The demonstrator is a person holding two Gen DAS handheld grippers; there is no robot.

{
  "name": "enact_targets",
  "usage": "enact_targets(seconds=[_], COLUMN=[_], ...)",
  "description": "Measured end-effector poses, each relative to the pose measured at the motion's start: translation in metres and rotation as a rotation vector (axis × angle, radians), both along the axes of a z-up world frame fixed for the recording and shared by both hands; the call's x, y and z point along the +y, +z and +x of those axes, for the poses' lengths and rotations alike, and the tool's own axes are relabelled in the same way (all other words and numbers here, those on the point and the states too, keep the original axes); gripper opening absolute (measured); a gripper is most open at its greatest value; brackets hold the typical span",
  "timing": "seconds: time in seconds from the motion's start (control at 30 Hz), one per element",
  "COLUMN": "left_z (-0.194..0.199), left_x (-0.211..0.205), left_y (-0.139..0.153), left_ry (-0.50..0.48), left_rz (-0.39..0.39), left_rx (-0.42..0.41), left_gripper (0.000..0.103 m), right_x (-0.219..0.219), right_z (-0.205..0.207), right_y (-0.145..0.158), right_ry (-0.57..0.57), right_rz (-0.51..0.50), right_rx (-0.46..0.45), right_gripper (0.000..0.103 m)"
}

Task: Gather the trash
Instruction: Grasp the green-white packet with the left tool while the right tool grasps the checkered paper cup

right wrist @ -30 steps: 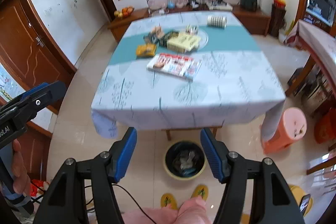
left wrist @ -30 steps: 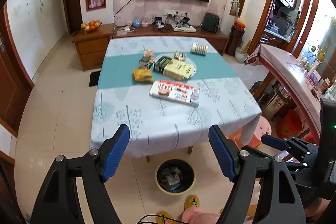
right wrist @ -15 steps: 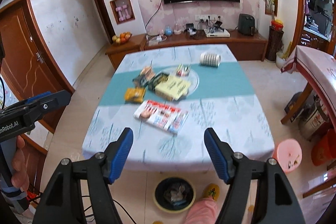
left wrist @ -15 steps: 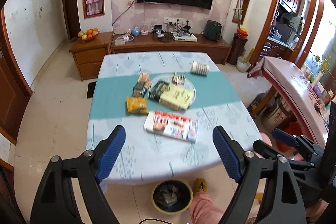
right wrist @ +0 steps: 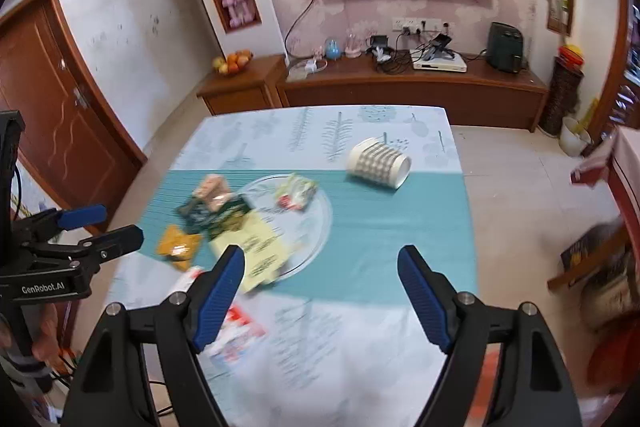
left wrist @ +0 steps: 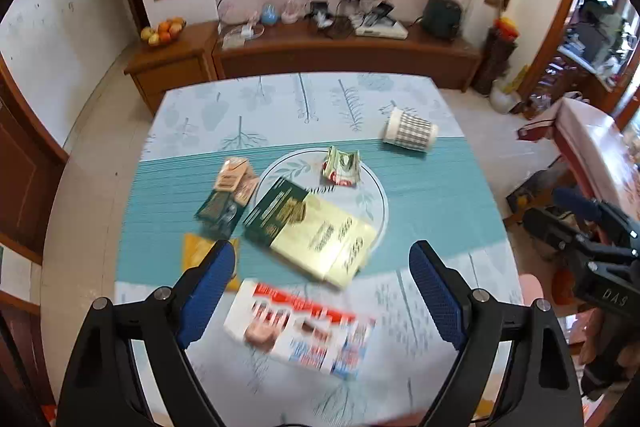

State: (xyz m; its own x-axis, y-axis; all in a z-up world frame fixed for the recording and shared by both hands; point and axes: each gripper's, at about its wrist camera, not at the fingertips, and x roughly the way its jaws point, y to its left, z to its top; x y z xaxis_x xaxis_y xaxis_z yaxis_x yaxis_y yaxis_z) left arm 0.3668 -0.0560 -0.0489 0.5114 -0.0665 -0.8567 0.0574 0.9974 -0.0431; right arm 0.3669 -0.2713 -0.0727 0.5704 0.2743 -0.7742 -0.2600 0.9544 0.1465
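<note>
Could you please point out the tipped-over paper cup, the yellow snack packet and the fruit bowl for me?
paper cup (right wrist: 378,165): right wrist view, on its checked side wall.
yellow snack packet (right wrist: 178,241): right wrist view, middle of the wrapper.
fruit bowl (left wrist: 163,31): left wrist view, on the piled fruit.

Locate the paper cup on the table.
The paper cup lies tipped on its side at the table's far right, beyond the crumpled wrapper, clear of both tools.

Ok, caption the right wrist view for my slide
Open right claw above a table strewn with wrappers, a tipped paper cup beyond.
</note>
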Motion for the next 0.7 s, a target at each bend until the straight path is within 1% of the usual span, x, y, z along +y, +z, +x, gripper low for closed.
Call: enact_targets(seconds=[0.13,0.23,0.33,0.37,0.47,0.6,0.7], left_z=[0.059,0.099,0.133,0.138,0.165,0.193,0.205], left_x=[-0.017,-0.025,-0.033,-0.035,-0.039,-0.043,-0.045], left_y=[-0.036,-0.063,-0.09,-0.096,-0.123,-0.156,-0.173], left_ry=[0.032,0.048,0.064,0.069,0.084,0.092,0.098], left_rz=[-0.011,-0.026,-0.018,-0.018,-0.028,-0.032,-0.03], left_rx=[0.094,0.154,0.201,0.211,0.26,0.323,0.345], left_gripper=[0.092,0.092,0.092,0.092,0.092,0.092,0.092], right_x=[-0.017,-0.021,-0.02,-0.018,-0.012,-0.005,0.002], right_z=[0.073,0.114,0.149,0.161,0.183,0.208,0.221], right_y=[-0.028,-0.046,-0.065,-0.072,-0.088,-0.113,-0.13], right_ry=[0.061,0.111,0.166,0.188,0.247,0.325,0.37], right_rz=[-0.034,-0.054,-0.097,-0.112,-0.133,-0.162,-0.199], right_rx=[0.051,0.069,0.075,0.082,0.099,0.133,0.154], right_gripper=[0.08,0.081,0.082,0.083,0.088,0.088,0.088])
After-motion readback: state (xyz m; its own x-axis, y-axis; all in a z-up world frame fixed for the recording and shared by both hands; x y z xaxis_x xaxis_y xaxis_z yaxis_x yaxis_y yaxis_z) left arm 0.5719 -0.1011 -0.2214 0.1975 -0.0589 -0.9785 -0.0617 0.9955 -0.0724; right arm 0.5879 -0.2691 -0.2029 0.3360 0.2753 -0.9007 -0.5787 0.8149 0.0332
